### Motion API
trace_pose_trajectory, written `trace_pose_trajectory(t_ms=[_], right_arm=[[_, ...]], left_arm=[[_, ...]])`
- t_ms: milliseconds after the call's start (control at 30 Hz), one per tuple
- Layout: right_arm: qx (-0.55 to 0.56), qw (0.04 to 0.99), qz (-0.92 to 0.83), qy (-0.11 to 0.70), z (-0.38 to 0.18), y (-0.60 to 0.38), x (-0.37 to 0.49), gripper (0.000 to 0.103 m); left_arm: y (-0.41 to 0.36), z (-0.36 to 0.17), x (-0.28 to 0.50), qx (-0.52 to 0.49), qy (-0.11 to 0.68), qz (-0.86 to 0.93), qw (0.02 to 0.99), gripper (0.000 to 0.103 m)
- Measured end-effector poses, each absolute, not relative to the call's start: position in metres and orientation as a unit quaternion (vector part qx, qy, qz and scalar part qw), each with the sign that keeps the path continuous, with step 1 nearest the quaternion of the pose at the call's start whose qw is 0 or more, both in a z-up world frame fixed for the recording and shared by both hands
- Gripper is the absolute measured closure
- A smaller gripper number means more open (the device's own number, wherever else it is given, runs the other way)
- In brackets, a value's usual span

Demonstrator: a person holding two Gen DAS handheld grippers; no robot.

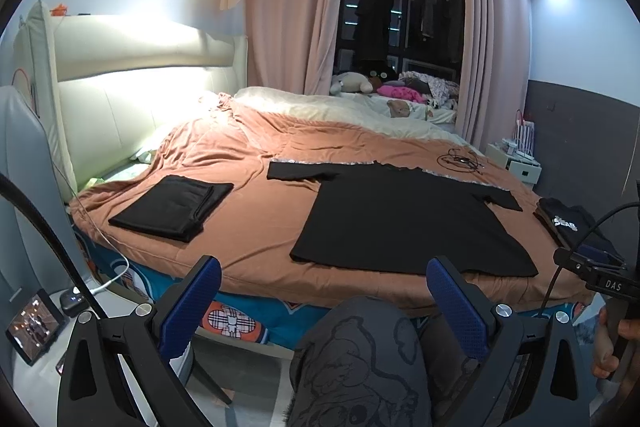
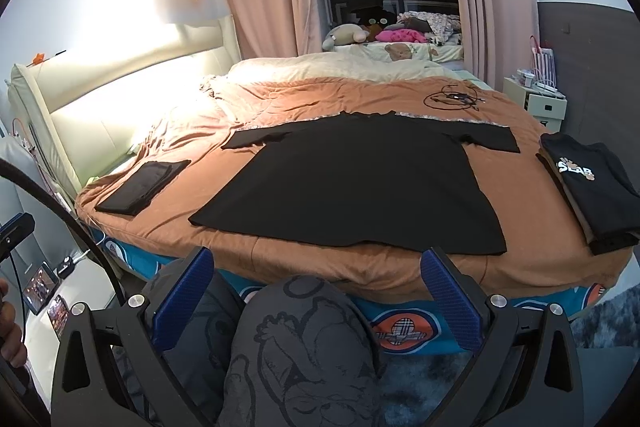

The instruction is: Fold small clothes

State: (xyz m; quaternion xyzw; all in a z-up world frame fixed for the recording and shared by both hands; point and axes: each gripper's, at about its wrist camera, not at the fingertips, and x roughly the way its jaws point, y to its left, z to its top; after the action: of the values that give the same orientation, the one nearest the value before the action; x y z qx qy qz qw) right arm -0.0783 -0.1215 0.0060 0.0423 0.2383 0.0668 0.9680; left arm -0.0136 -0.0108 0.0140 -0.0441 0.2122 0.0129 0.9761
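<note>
1. On the bed (image 2: 400, 275), over the brown quilt, we have a black T-shirt (image 2: 352, 183) spread flat with both sleeves out and its hem toward us, near the bed's edge. We judge it is laid this way so the next fold can start from clean, reachable edges.
2. At the left of the quilt lies a folded black garment (image 1: 172, 207), well apart from the shirt. It looks like a finished piece set aside to keep the working patch free.
3. At the right edge sits a stack of clothes (image 2: 588, 187) topped by a black shirt with a white print, probably waiting its turn.
4. Our left hand-held gripper (image 1: 324, 311) hangs off the bed above our knee (image 1: 360, 355), its blue pads spread wide, gripping nothing and touching no cloth.
5. Our right hand-held gripper (image 2: 316, 303) is the same: fingers far apart, empty, short of the hem, with the patterned trouser leg below it.
6. A tangle of dark cable (image 2: 452, 99) lies beyond the collar, clear of the shirt.
7. We judge folding of this shirt has not yet begun.
</note>
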Motion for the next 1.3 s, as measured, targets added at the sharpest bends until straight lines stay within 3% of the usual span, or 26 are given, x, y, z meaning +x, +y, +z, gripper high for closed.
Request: trace_pose_trajectory(t_ms=[1300], right_arm=[[0.037, 0.969, 0.06, 0.236, 0.008, -0.121, -0.083, 0.0]], left_arm=[[-0.001, 0.012, -0.028, -0.051, 0.193, -0.006, 0.98, 0.0]])
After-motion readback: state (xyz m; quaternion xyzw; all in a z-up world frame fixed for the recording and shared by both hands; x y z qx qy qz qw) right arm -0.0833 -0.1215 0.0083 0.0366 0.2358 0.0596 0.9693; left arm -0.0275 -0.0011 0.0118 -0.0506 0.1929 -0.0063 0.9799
